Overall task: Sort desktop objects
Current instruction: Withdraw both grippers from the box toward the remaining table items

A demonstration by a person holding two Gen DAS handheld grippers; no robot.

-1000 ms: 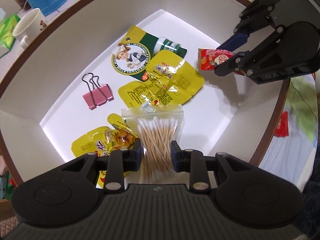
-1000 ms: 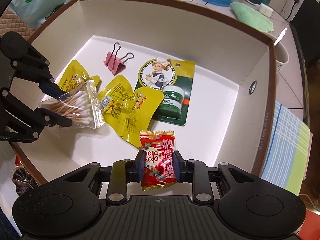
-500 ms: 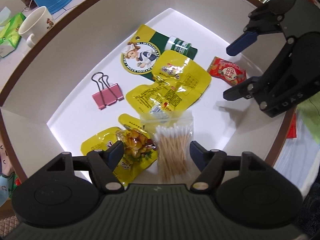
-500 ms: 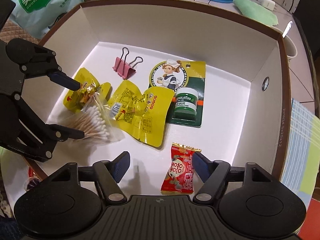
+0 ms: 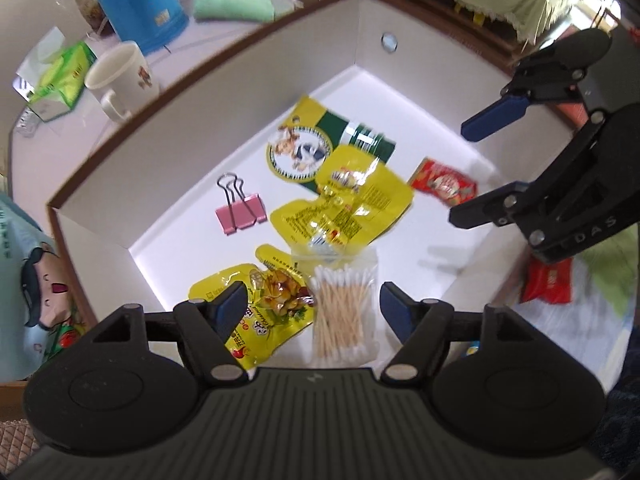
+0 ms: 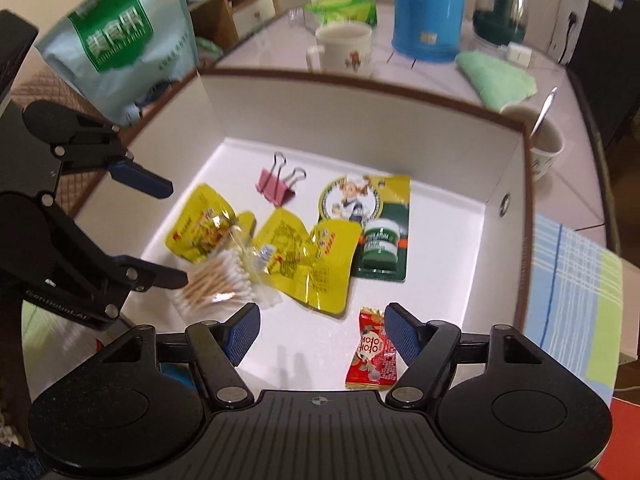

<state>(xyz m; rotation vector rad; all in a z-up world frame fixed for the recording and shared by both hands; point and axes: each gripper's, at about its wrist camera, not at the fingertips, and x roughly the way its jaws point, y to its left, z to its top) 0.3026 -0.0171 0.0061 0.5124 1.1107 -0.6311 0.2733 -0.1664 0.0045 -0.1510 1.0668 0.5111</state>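
Observation:
A white box with a brown rim (image 5: 200,76) (image 6: 360,120) holds the sorted items. My left gripper (image 5: 314,304) (image 6: 176,236) hangs open above a clear bag of cotton swabs (image 5: 342,312) (image 6: 216,280), which lies on the box floor, touched by neither pad. My right gripper (image 6: 322,322) (image 5: 460,172) is open too, above a red candy packet (image 6: 372,354) (image 5: 442,182) that lies flat near the box's near wall. Also inside are two yellow snack packets (image 5: 344,208) (image 6: 308,264), a pink binder clip (image 5: 242,214) (image 6: 278,190) and a green salve card (image 5: 312,144) (image 6: 372,216).
Behind the box stand a blue thermos (image 6: 424,8), a white mug (image 6: 344,48), a tissue pack (image 6: 340,10), a green cloth (image 6: 496,76) and a cup with a spoon (image 6: 544,140). A green-and-white bag (image 6: 120,44) is at the left, a checked cloth (image 6: 572,300) at the right.
Both grippers opened and let go: the swab bag and the red candy packet now lie on the box floor. Both grippers have risen away from the box.

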